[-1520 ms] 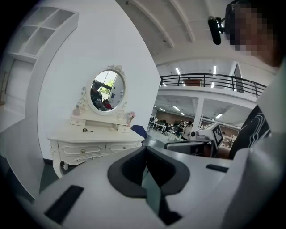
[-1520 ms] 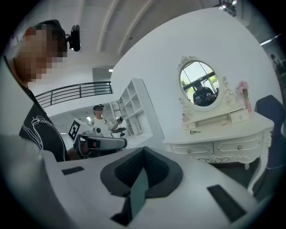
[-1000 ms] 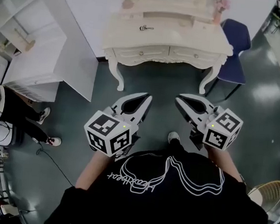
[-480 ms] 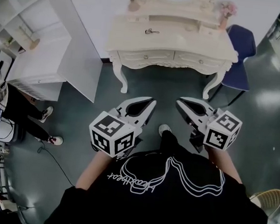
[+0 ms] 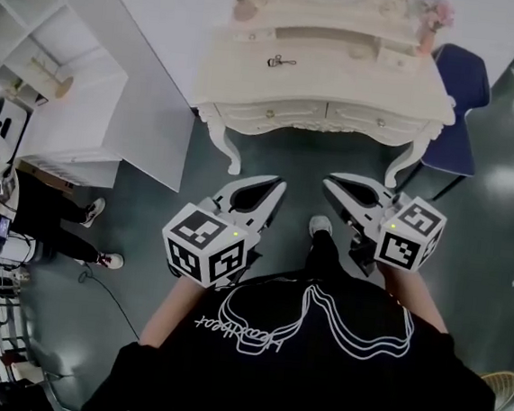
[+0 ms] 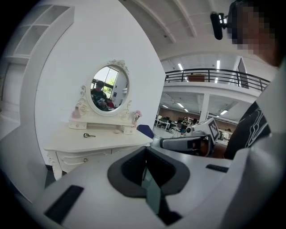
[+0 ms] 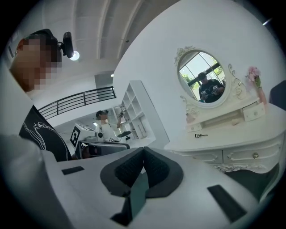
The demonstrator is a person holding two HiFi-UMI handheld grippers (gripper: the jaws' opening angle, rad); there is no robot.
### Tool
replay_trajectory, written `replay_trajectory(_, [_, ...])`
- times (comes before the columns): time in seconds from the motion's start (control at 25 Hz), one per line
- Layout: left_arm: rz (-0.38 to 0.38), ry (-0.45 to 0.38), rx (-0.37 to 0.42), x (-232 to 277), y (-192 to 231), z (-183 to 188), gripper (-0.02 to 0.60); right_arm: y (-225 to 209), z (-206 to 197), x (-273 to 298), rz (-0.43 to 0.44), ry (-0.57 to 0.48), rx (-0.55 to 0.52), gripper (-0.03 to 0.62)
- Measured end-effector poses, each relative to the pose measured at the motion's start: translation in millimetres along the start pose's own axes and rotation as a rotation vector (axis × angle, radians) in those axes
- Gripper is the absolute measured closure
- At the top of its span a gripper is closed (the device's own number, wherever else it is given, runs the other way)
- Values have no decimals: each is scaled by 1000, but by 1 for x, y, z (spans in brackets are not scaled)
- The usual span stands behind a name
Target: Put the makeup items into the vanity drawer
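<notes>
Vanity (image 5: 324, 71) stands against the wall. Small metal tool (image 5: 280, 61) lies on its top, left of centre. Bottle (image 5: 246, 9) at rear left corner, flowers (image 5: 435, 14) at rear right corner, mirror (image 6: 108, 91) between them. Two drawers (image 5: 324, 118) side by side under front edge. Chair (image 5: 463, 84) just beside right end. Shelf unit (image 5: 62, 73) well left.

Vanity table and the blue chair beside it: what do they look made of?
Vanity table: likely painted wood, possibly molded resin; cream, satin sheen, carved scroll trim and curved legs. Blue chair: seat looks like matte fabric upholstery; thin dark legs, probably metal, too small to confirm.
</notes>
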State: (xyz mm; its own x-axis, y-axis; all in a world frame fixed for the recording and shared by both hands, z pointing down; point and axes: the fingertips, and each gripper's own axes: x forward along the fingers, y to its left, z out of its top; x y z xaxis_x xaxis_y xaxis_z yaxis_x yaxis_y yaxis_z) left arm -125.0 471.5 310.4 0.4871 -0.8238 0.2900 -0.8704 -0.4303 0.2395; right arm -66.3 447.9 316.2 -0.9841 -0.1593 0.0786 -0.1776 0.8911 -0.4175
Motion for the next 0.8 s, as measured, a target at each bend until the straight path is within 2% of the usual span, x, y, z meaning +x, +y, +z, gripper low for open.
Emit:
replay_trajectory(0.44, [17, 9, -76, 157, 68, 65, 580, -166, 72, 14, -5, 10, 44, 588])
replay_trajectory(0.8, [-4, 3, -67, 261, 99, 115, 580, -265, 127, 23, 6, 27, 13, 588])
